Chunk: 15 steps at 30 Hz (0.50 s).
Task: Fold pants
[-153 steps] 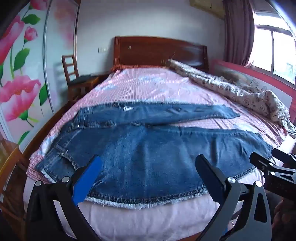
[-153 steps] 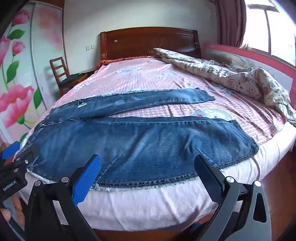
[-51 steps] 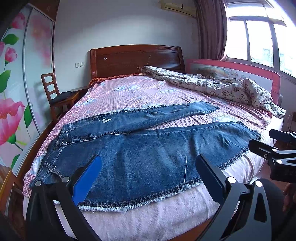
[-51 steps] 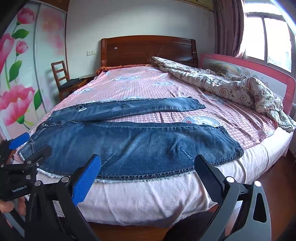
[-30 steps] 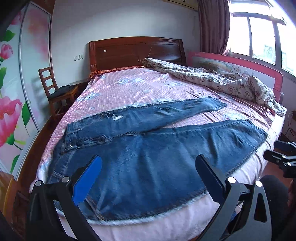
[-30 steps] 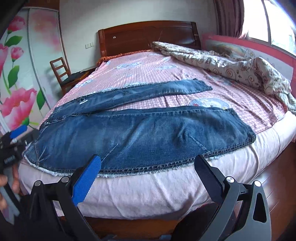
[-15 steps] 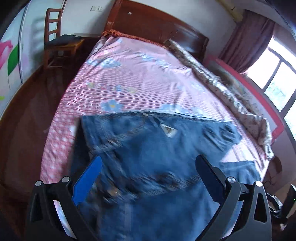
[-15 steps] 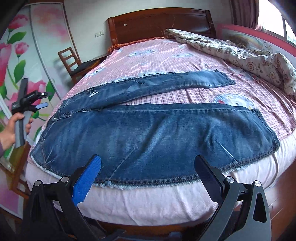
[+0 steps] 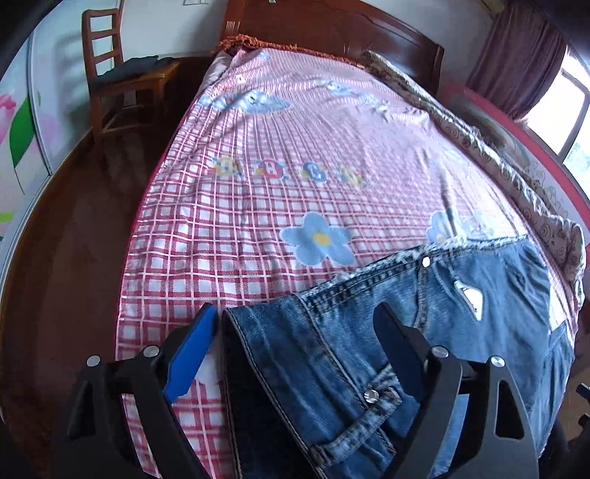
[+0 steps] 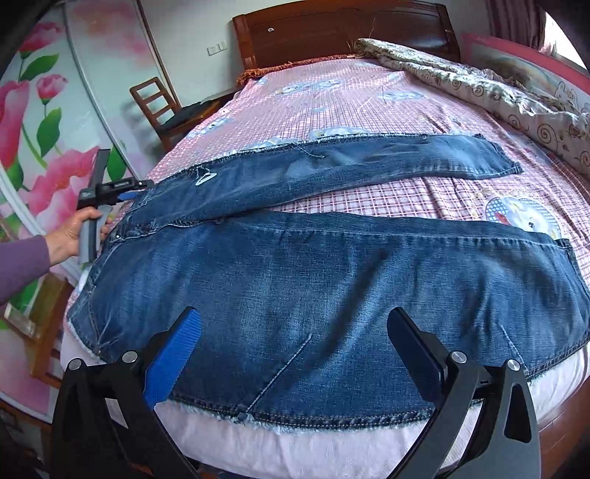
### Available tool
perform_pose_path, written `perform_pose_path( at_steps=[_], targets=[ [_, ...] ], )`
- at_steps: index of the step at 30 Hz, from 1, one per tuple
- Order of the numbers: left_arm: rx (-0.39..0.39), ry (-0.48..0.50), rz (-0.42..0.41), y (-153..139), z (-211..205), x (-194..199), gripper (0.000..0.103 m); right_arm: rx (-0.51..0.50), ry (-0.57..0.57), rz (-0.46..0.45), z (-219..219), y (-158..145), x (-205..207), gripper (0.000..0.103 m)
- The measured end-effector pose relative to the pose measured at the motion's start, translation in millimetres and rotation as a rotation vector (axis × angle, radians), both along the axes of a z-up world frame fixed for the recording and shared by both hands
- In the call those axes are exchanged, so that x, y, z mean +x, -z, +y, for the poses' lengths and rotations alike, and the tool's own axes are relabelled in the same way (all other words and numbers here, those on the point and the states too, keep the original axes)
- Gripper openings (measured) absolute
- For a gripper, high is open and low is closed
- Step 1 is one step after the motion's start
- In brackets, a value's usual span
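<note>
The left tongs (image 9: pixel 295 324) hang over the waistband end of the blue denim jeans (image 10: pixel 332 287), jaws apart but just narrowing, with the thick stitched waistband edge between them; the blue pad sits just beside that edge and I cannot tell that either pad presses yet. The right tongs (image 10: pixel 291 331) stand apart over the near leg, clamped on nothing. The jeans lie spread flat across the foot of the bed's pink-and-white checked sheet (image 9: pixel 258 206), 2 legs splayed, the far one narrower and darker, the near hem frayed white over the mattress edge.

This looks like the opening step: taking hold of the waist for the first fold. Next, the left tongs likely need to close on the waistband, while the right finds a matching hold on a leg.

The denim is heavy and stiff-seamed, with metal rivets and a button. Beyond lie a crumpled beige patterned quilt (image 10: pixel 479 84), a wooden chair (image 9: pixel 121 73) and a dark wooden headboard (image 10: pixel 343 33).
</note>
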State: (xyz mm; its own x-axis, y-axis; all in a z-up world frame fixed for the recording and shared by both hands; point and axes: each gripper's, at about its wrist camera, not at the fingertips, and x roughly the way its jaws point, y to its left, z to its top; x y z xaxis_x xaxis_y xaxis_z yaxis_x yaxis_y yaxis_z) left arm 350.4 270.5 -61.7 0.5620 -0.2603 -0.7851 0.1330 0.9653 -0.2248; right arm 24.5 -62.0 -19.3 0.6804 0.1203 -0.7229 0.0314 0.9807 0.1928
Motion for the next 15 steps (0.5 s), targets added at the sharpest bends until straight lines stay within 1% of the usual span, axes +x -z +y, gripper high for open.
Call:
perform_pose_path(
  at_steps=[3, 4, 5, 6, 8, 9, 10, 11, 12, 13, 15],
  targets=[
    [-0.033, 0.003, -0.006, 4, 4, -1, 0.084, 0.009, -0.006, 0.016, 2, 5, 4, 0.100],
    [-0.038, 0.002, -0.009, 3, 4, -3, 0.081, 0.006, -0.010, 0.020, 3, 7, 4, 0.100],
    [-0.021, -0.002, -0.016, 2, 4, -6, 0.076, 0.003, -0.013, 0.025, 4, 9, 5, 0.100],
    [-0.010, -0.003, -0.020, 1, 4, -8, 0.067, 0.004, -0.017, 0.030, 5, 10, 5, 0.100],
    [-0.010, 0.010, -0.015, 2, 5, -13, 0.067, 0.010, -0.023, 0.039, 6, 13, 6, 0.100],
    [0.010, 0.007, -0.018, 1, 3, -15, 0.063, 0.010, -0.021, 0.040, 6, 14, 5, 0.100],
    [0.022, -0.008, -0.020, 1, 5, -16, 0.055, 0.011, -0.021, 0.043, 6, 15, 6, 0.100],
    [0.007, -0.018, -0.019, 1, 8, -17, 0.053, 0.012, -0.022, 0.044, 6, 15, 6, 0.100],
    [-0.017, -0.029, -0.018, 1, 11, -17, 0.049, 0.013, -0.022, 0.040, 6, 15, 6, 0.100],
    [-0.023, -0.037, -0.016, 1, 12, -17, 0.045, 0.013, -0.026, 0.037, 7, 14, 5, 0.100],
    [-0.011, -0.038, -0.014, 2, 10, -16, 0.043, 0.008, -0.032, 0.032, 6, 14, 4, 0.100]
  ],
)
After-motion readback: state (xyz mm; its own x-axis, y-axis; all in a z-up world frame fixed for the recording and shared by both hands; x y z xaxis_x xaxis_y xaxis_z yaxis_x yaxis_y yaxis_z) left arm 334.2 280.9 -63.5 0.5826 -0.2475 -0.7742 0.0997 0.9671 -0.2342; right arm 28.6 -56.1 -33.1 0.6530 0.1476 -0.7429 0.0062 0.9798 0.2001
